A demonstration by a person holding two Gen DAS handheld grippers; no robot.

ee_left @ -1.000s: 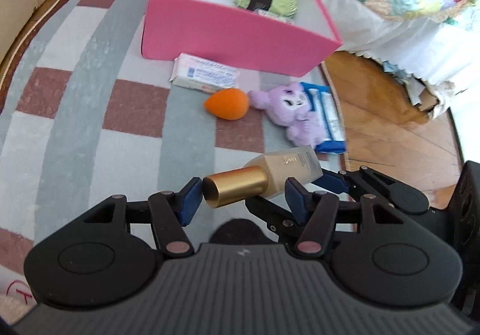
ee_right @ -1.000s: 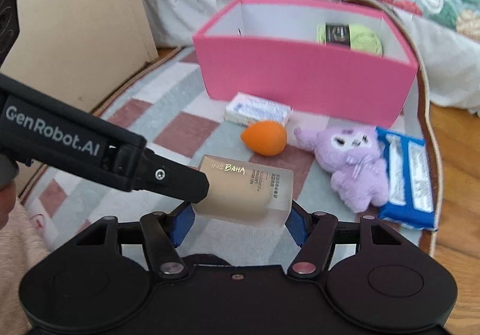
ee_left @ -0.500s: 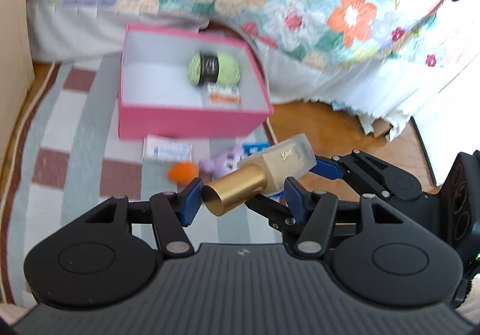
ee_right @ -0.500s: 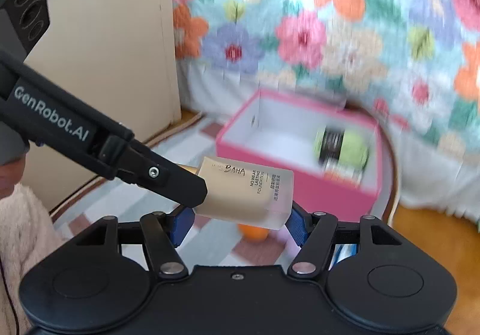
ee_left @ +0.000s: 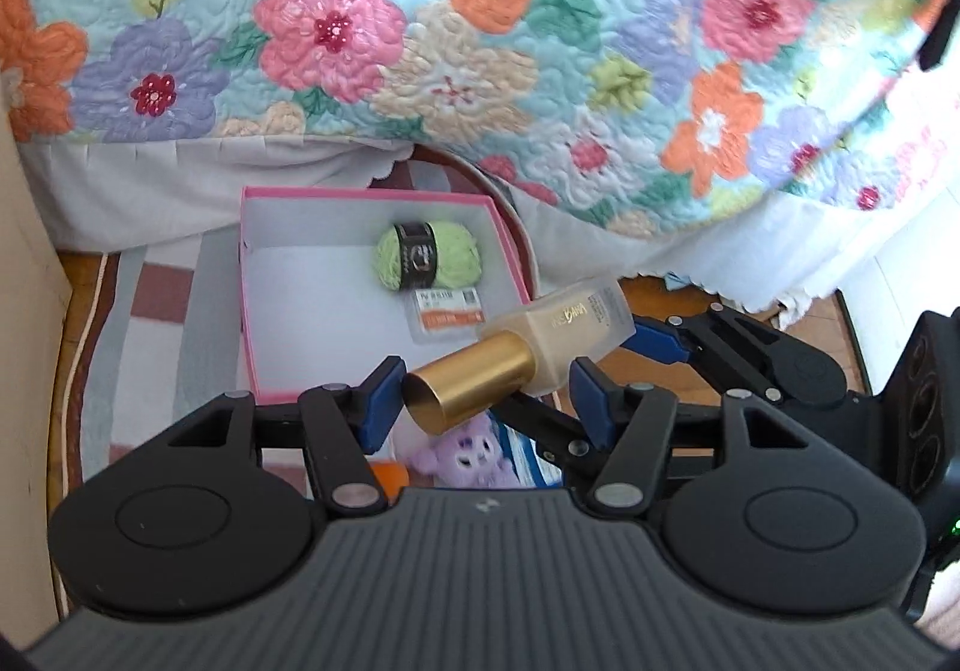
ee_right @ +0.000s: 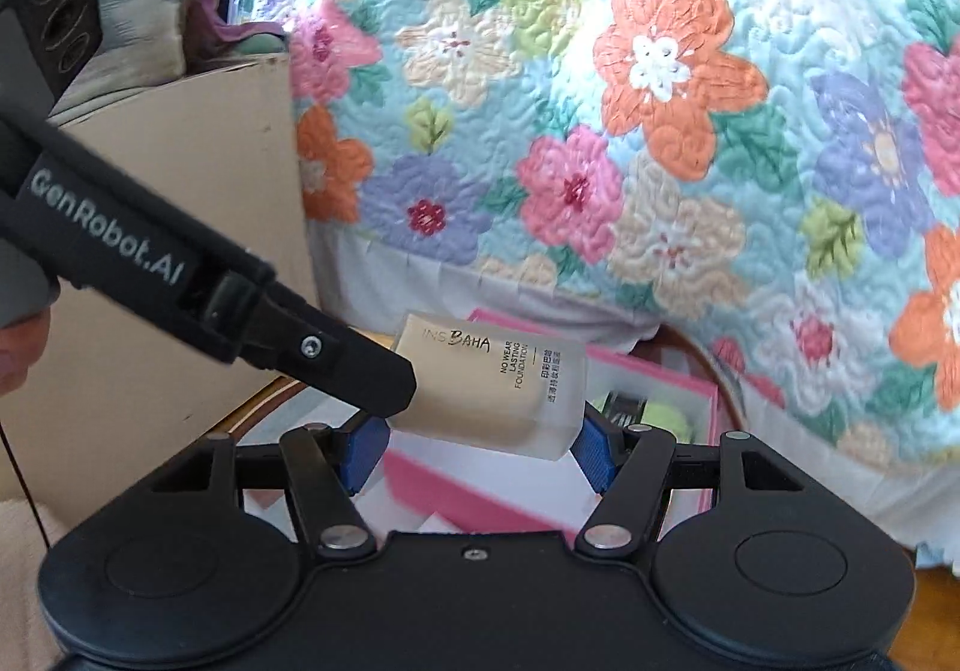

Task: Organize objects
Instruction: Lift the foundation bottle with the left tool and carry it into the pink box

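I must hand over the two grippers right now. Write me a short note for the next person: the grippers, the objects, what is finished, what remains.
Left gripper: shut on the gold cap of the frosted glass foundation bottle.
Right gripper: shut on the same bottle's body. The bottle hangs above the pink cardboard box.
Done: green yarn ball and a small orange-labelled packet lie in the box.
Left: put the bottle in; the purple plush toy, the orange item and the blue packet below are still outside.

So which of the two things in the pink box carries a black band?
The green yarn ball near the back wall; the flat orange-and-white packet lying before it has none.
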